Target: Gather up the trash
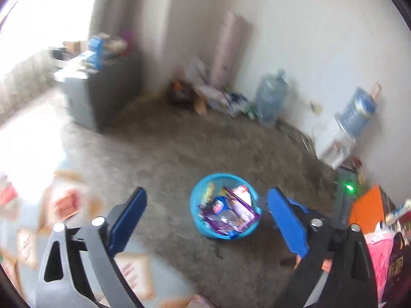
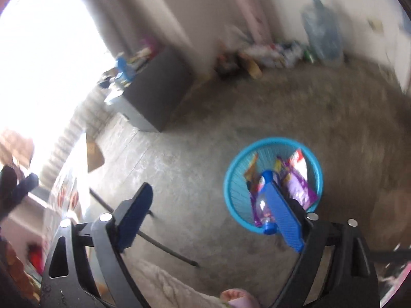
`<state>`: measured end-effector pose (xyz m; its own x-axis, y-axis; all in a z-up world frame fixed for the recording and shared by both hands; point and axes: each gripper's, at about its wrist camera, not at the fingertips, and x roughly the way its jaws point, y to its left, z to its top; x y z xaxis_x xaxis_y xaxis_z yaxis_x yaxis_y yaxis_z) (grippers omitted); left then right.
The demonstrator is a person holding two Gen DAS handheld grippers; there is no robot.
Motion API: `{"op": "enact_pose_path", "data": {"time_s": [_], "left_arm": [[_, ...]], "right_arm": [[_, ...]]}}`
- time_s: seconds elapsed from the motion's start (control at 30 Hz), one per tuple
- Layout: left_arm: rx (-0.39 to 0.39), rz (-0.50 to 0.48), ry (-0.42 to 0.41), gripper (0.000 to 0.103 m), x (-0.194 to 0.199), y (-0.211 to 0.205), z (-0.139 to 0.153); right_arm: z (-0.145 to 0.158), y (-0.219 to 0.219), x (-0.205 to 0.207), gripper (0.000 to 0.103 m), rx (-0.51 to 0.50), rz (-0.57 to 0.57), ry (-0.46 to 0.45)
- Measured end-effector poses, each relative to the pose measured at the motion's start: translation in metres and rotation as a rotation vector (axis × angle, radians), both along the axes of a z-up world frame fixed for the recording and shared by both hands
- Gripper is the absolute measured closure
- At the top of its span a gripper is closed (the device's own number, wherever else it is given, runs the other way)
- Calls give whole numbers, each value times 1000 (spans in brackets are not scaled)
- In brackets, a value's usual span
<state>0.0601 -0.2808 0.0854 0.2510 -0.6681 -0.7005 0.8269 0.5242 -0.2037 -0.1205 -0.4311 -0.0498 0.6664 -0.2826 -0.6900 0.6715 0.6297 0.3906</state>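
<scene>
On the floor, a blue bin (image 1: 224,206) brims with wrappers (image 1: 231,210); left tongs (image 1: 205,215) and right tongs (image 2: 208,205) hang spread, empty. Overfilling could spill trash.

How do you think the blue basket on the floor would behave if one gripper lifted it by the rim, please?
The blue basket looks like thin mesh plastic, so it is probably light and its rim may flex. It holds wrappers and a small bottle, likely adding little weight. Lifted from one side, it would probably tilt, and the loose contents could slide or spill.
</scene>
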Motion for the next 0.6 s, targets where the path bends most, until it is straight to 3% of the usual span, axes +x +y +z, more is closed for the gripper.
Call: {"op": "enact_pose_path", "data": {"time_s": [0.17, 0.33, 0.43, 0.6], "left_arm": [[-52, 252, -126, 6, -16, 109, 31], [12, 561, -252, 6, -44, 192, 29], [81, 667, -308, 6, -62, 223, 15], [167, 793, -243, 6, -75, 265, -16]], "right_arm": [[53, 83, 14, 8, -243, 144, -28], [78, 155, 19, 8, -398, 318, -51], [80, 190, 17, 8, -454, 394, -57], [80, 230, 18, 8, -520, 447, 0]]}}
